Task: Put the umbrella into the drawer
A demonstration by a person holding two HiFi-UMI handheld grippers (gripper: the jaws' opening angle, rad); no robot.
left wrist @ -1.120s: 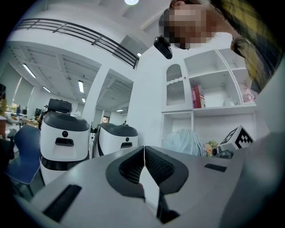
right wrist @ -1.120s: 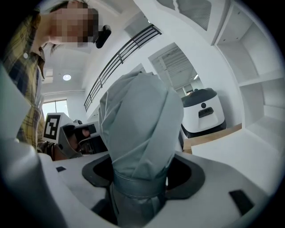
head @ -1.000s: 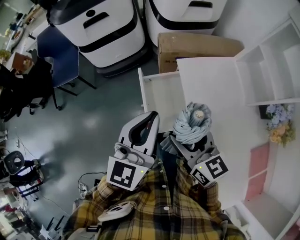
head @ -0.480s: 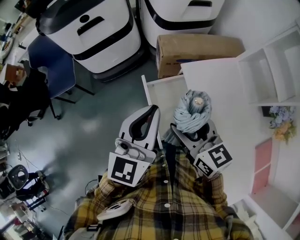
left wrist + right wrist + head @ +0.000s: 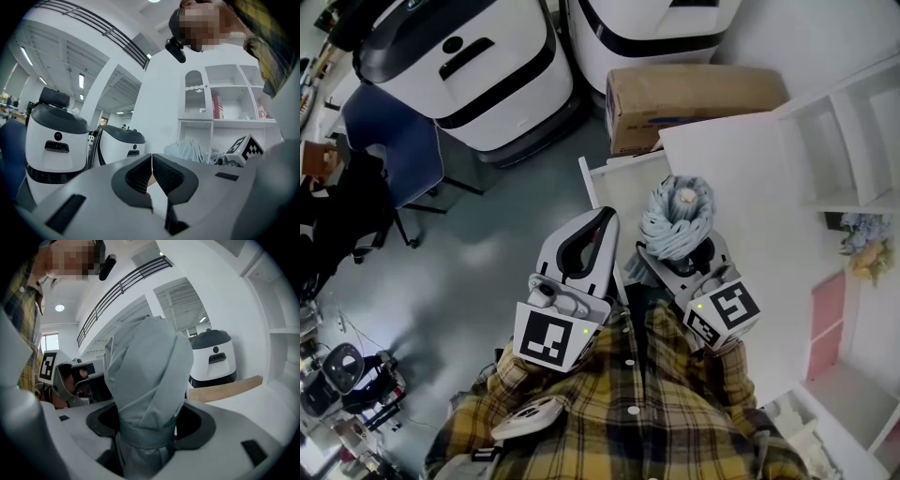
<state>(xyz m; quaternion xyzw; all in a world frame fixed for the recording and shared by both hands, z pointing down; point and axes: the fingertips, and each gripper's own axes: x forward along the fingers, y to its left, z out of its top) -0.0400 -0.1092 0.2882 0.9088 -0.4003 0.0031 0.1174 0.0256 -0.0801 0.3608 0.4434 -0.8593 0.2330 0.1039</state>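
Note:
A folded pale grey-blue umbrella (image 5: 675,220) stands upright, tip toward the head camera, held in my right gripper (image 5: 680,255). Its jaws are shut on the umbrella (image 5: 147,394) just above the dark strap. My left gripper (image 5: 591,246) points up beside it at the left, jaws shut with nothing between them (image 5: 152,176). The open white drawer (image 5: 623,187) sticks out from the white cabinet (image 5: 741,187), directly below and beyond the umbrella; its inside looks bare.
A cardboard box (image 5: 689,94) lies behind the drawer. Two large white-and-black machines (image 5: 478,66) stand at the back on the grey floor. A blue chair (image 5: 394,155) is at the left. White shelving (image 5: 853,141) with flowers (image 5: 867,248) is at the right.
The view has shifted slightly; both grippers and the umbrella hold nearly the same pose, with the umbrella a little farther over the open drawer.

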